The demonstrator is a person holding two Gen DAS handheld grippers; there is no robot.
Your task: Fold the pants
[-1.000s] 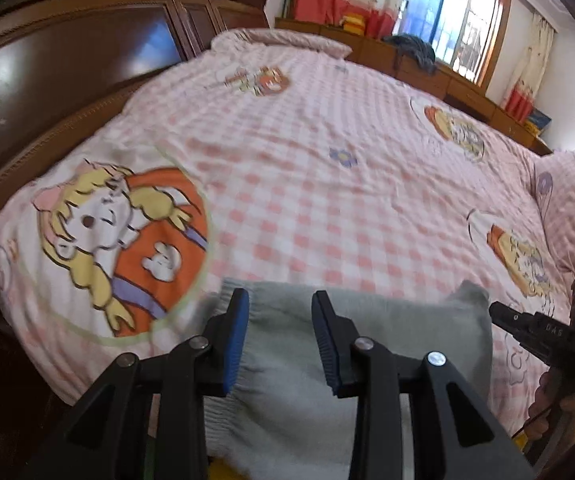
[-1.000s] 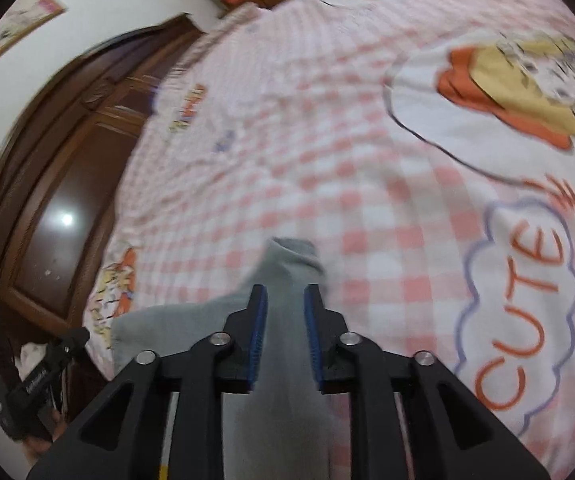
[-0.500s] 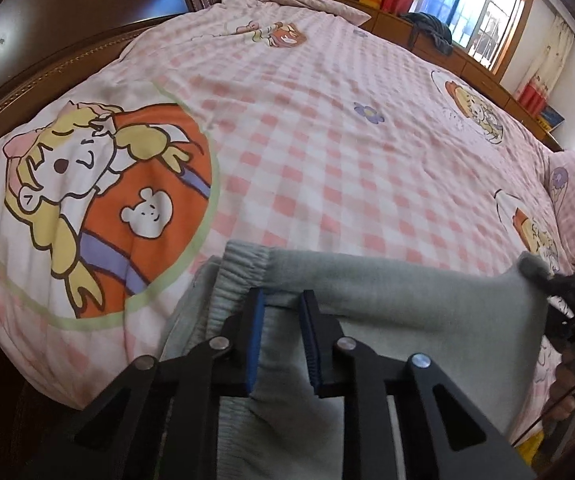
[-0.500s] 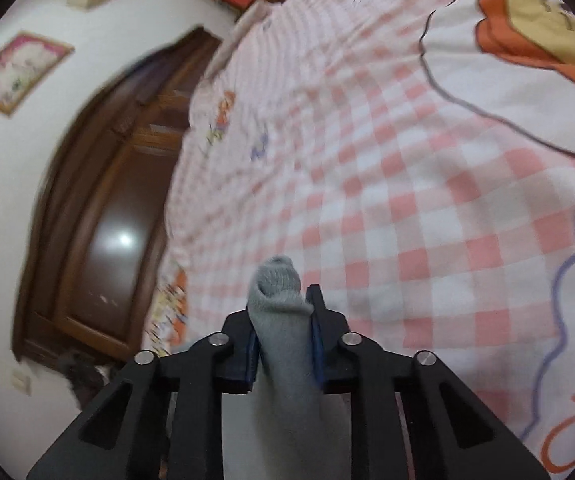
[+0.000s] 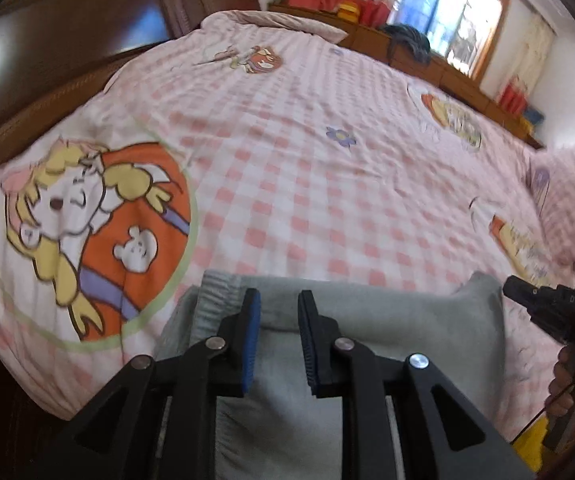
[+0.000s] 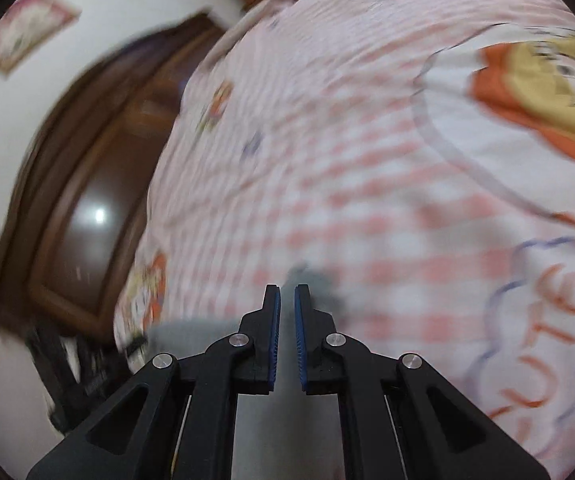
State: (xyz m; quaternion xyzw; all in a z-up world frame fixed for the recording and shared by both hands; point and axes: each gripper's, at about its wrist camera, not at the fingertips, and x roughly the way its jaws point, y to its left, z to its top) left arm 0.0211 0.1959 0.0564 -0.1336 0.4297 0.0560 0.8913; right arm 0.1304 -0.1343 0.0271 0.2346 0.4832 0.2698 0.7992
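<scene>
Pants grey, folded on bed under my jaws | left gripper jaws parted, empty | right gripper jaws narrowly apart, hold unclear through blur

Matt grey knit pants, soft checked cotton bedcover, glossy dark wood headboard.

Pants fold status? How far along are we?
Done: grey pants look doubled over once, lying on the checked quilt. In hand: nothing for sure; left gripper is open above the waistband end, right gripper sits at the other corner, jaws nearly together, grip blurred. Left: probably another fold and tidying.
</scene>
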